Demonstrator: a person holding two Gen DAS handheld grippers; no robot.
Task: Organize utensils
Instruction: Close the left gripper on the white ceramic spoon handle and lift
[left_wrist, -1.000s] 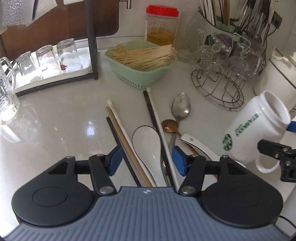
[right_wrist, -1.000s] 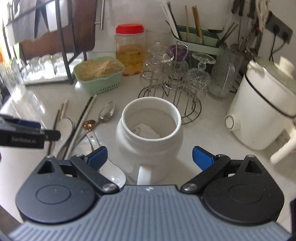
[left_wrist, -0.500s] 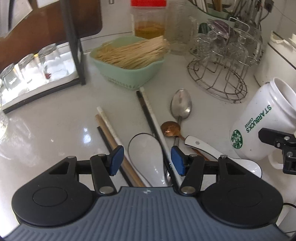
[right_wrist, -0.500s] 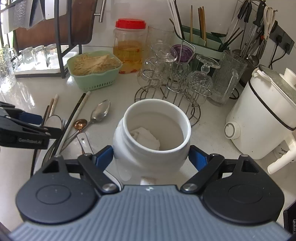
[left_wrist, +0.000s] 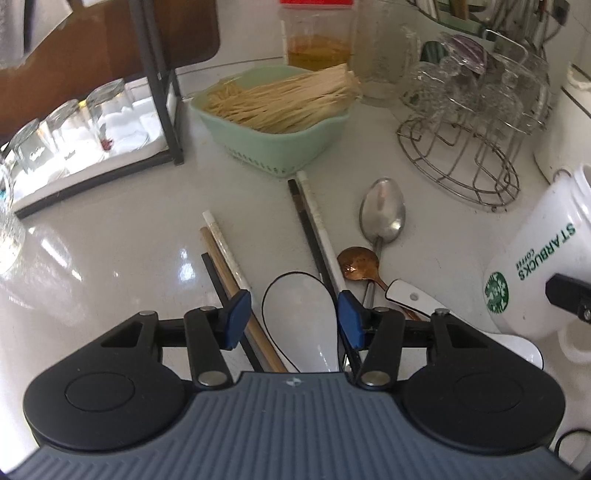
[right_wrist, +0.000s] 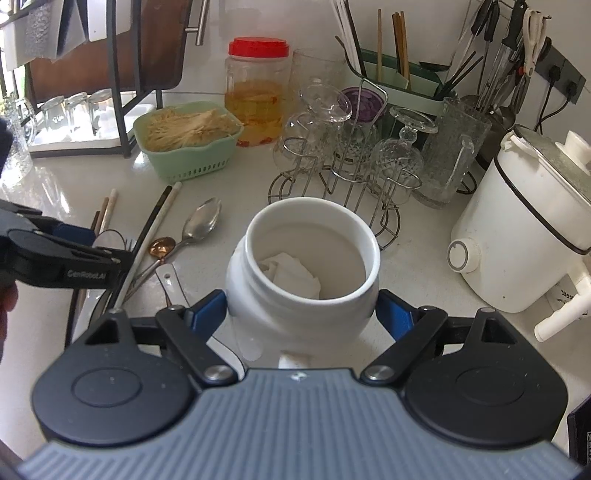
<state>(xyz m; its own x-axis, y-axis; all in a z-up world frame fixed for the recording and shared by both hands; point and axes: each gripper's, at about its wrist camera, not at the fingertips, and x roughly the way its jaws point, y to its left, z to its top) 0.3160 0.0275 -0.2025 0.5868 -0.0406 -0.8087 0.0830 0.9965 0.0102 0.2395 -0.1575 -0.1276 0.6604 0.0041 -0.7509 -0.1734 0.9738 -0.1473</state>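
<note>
Loose utensils lie on the white counter: a white ceramic spoon (left_wrist: 306, 317), a steel spoon (left_wrist: 382, 214), a small copper spoon (left_wrist: 358, 264), a second white spoon (left_wrist: 413, 299) and several chopsticks (left_wrist: 317, 225). My left gripper (left_wrist: 291, 319) is open, its blue pads straddling the white ceramic spoon's bowl. My right gripper (right_wrist: 301, 315) is shut on the white Starbucks mug (right_wrist: 306, 273), pads against both sides; crumpled paper lies inside. The mug also shows in the left wrist view (left_wrist: 535, 273).
A green basket of sticks (left_wrist: 277, 110) stands behind the utensils, a wire glass rack (right_wrist: 347, 155) and red-lidded jar (right_wrist: 256, 88) further back. A white cooker (right_wrist: 524, 229) is at right. A utensil holder (right_wrist: 402, 85) sits against the wall. Upturned glasses (left_wrist: 70, 125) stand at left.
My left gripper has moved forward and lower over the utensils, around the white spoon. My right gripper has advanced and closed its pads onto the mug.
</note>
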